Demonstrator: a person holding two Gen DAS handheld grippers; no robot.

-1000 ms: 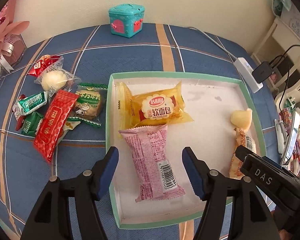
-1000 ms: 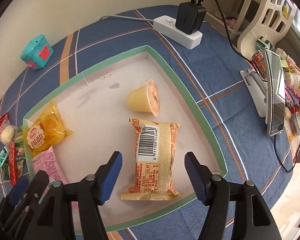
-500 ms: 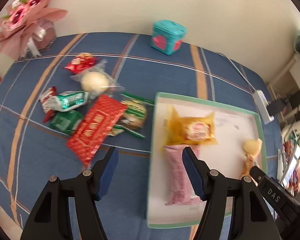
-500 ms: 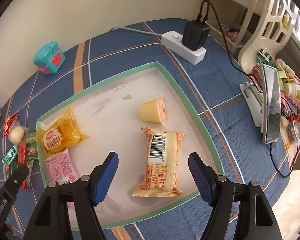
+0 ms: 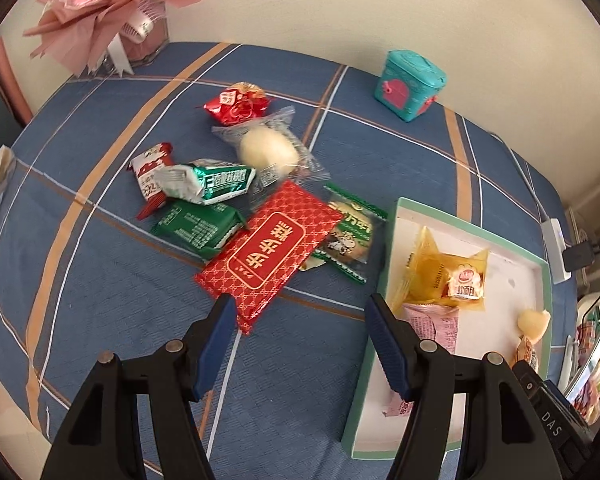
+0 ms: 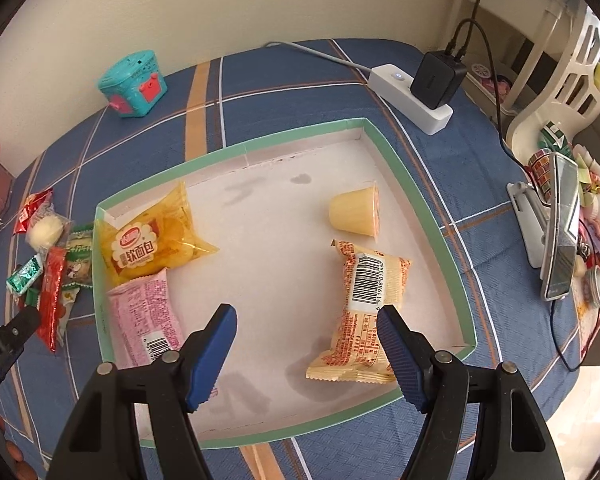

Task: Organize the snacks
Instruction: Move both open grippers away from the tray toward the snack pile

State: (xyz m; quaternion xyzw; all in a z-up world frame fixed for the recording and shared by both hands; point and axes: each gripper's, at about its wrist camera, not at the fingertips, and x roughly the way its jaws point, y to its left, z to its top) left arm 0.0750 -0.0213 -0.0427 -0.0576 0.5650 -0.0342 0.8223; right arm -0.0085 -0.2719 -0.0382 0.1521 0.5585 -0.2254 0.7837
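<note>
Just ahead of the left gripper [image 5: 300, 316], its jaws spread and empty, the red packet [image 5: 270, 256] lies outside the tray [image 5: 396, 216], long axis slanting away rightward. The right gripper [image 6: 306, 320], jaws released, hovers over the tray.

Wall [image 5: 340, 12]: plain cream, being shown across the top of both views.
Surface [image 5: 100, 288]: a blue cloth with orange and white stripes, being lit evenly by daylight.
Upper left, left view: a pink paper bouquet [image 5: 100, 4] is being kept against the wall.
Top centre-right, left view: a teal toy box [image 5: 410, 80] is being kept near the wall.
Upper right, right view: a white power strip [image 6: 410, 98] is being used by a black charger [image 6: 438, 78].
Right edge, right view: white furniture [image 6: 556, 80] and a phone on a stand [image 6: 560, 236] are being seen.
</note>
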